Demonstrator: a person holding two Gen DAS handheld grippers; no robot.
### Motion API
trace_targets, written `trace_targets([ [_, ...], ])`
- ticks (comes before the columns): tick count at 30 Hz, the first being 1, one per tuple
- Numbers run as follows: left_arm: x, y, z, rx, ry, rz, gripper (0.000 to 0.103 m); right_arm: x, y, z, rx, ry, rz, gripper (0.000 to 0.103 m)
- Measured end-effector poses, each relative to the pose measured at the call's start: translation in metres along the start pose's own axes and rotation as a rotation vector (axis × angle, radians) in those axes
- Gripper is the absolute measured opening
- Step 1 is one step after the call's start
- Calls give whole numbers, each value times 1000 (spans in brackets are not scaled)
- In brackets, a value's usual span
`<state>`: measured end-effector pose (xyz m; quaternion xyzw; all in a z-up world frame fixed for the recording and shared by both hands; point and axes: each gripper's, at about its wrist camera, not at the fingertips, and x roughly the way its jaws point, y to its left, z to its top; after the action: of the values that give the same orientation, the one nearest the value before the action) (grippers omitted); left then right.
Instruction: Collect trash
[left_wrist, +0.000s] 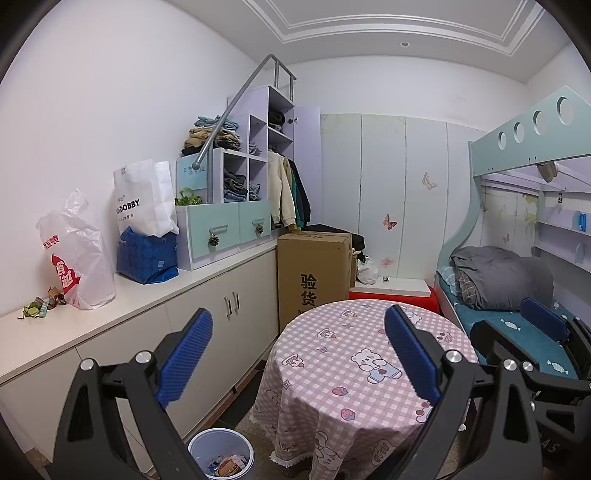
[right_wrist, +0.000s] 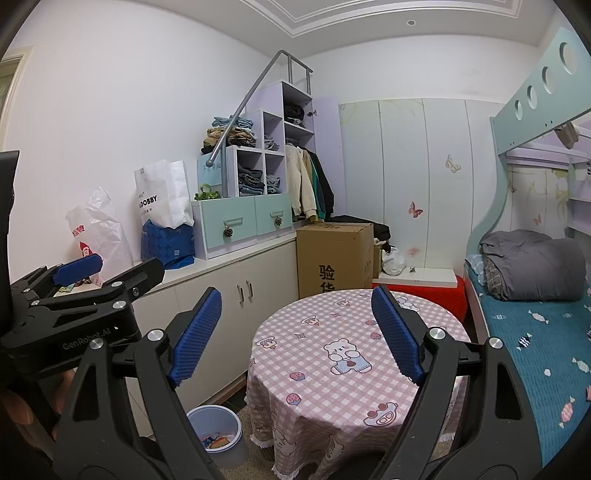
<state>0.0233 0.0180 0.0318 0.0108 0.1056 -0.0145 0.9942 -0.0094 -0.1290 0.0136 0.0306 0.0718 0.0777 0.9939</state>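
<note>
Crumpled wrappers (left_wrist: 38, 305) lie in a small heap on the white counter (left_wrist: 155, 291), near its front left end and just beside the plastic bag (left_wrist: 79, 254) printed in red; they look like the trash that remains to be gathered. Both tongs are spread wide and carry nothing: the left gripper (left_wrist: 299, 354) and the right gripper (right_wrist: 295, 334) hang above the round table (right_wrist: 354, 339) with the pink checked cloth, whose top shows no litter. On the floor at the table's left edge stands the bin (left_wrist: 221, 452), with scraps inside it. Judging by this, the step in hand is the approach; the next move calls for swinging one gripper left to the counter and closing on the wrappers
</note>
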Motion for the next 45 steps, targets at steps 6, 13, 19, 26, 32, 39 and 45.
trace_targets([
  [6, -1, -1, -1, 1, -1, -1, 93, 0, 1, 0, 0, -2, -1, 82],
  [13, -1, 0, -1, 2, 0, -1, 93, 1, 1, 0, -3, -2, 3, 83],
  [19, -1, 0, 0, 3, -1, 1, 93, 1, 3, -1, -4, -3, 4, 83],
  [26, -1, 2, 0, 6, 0, -1, 93, 1, 4, -1, -4, -1, 6, 83],
  [32, 0, 3, 0, 5, 2, -1, 93, 2, 4, -1, -5, 1, 10, 83],
  [39, 1, 7, -1, 8, 7, 0, 93, 3, 3, -2, -6, 4, 12, 83],
  [45, 3, 9, -2, 12, 13, -2, 93, 3, 3, -1, -6, 4, 12, 83],
])
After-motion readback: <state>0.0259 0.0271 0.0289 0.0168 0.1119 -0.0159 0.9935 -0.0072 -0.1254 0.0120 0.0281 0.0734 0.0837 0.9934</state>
